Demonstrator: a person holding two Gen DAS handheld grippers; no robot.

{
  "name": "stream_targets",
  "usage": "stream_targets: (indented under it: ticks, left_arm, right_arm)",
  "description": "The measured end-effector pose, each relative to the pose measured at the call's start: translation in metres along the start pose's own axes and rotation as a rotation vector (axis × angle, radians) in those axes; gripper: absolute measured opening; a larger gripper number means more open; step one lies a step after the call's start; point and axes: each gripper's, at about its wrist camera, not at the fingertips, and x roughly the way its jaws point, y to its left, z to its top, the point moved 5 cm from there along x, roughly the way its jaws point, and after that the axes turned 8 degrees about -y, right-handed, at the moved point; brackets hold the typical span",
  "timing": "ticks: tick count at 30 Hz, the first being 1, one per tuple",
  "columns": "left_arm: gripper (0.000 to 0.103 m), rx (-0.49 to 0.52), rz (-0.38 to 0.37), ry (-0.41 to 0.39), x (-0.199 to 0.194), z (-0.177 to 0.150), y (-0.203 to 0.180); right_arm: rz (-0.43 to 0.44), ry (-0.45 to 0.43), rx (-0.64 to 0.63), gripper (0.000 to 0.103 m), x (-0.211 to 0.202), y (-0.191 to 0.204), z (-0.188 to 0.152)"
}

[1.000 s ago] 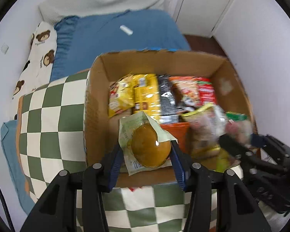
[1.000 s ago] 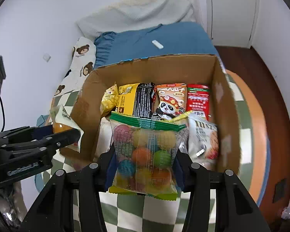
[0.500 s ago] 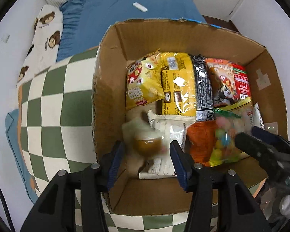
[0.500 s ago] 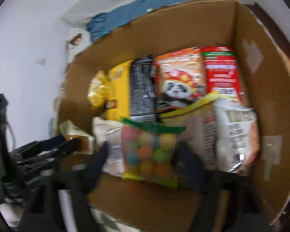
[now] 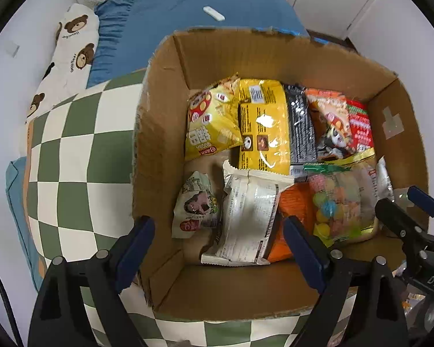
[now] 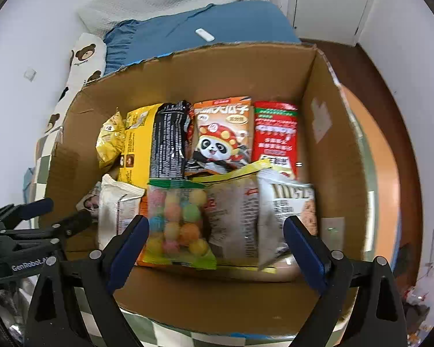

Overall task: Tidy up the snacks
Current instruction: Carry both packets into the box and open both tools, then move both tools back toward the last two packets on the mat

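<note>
An open cardboard box (image 5: 159,133) (image 6: 329,173) sits on a green-and-white checked cloth and holds several snack packets. A small pale green pastry packet (image 5: 195,205) lies at the box's near left corner. A clear bag of coloured candy balls (image 6: 177,225) (image 5: 336,205) lies on the front row of packets. My left gripper (image 5: 218,248) is open and empty above the box's near left edge. My right gripper (image 6: 215,248) is open and empty above the near edge, over the candy bag.
A yellow chip bag (image 5: 214,124), a yellow packet (image 5: 260,127), a black packet (image 6: 167,138), a panda packet (image 6: 221,136) and a red packet (image 6: 274,133) fill the back row. A blue bed (image 5: 188,20) and bear pillow (image 5: 69,55) lie behind. A door (image 6: 329,3) stands at the back right.
Both grippers moved over the box and opened. The pastry packet dropped into the near left corner; the candy bag dropped onto the front packets.
</note>
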Motion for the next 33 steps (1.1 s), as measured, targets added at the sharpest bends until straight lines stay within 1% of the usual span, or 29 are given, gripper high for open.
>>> stream_targets:
  ticks: [3,7,15,20,26,29,30,33]
  left_arm:
    - [0.091,-0.016,-0.010,-0.062,-0.018,-0.002,-0.002]
    - [0.091,-0.013,-0.012,-0.150,-0.047,-0.009,-0.008]
    - [0.091,-0.014,-0.012,-0.331,-0.110,-0.035,-0.015]
    - [0.091,0.007,-0.015,-0.419,-0.148,-0.056,-0.025]
    - [0.091,0.024,-0.028,-0.489,-0.184,-0.080,-0.036]
    - [0.091,0.025,-0.024,-0.522,-0.198,-0.087,-0.039]
    - [0.091,0.023,-0.024,-0.532,-0.203,-0.090,-0.039]
    - [0.091,0.021,-0.019,-0.550,-0.209,-0.095,-0.039]
  right_arm:
    - [-0.032,-0.043,-0.020,0.096,-0.017,-0.003,0.000]
    - [-0.073,-0.121,-0.052,0.096,-0.043,-0.003,-0.005]
    - [-0.094,-0.243,-0.068,0.096,-0.100,-0.009,-0.030]
    - [-0.096,-0.326,-0.064,0.096,-0.144,-0.014,-0.046]
    - [-0.099,-0.418,-0.085,0.096,-0.194,-0.010,-0.065]
    - [-0.098,-0.444,-0.086,0.096,-0.211,-0.009,-0.073]
    - [-0.099,-0.461,-0.069,0.096,-0.216,-0.010,-0.075]
    - [-0.083,-0.474,-0.060,0.096,-0.228,-0.010,-0.081]
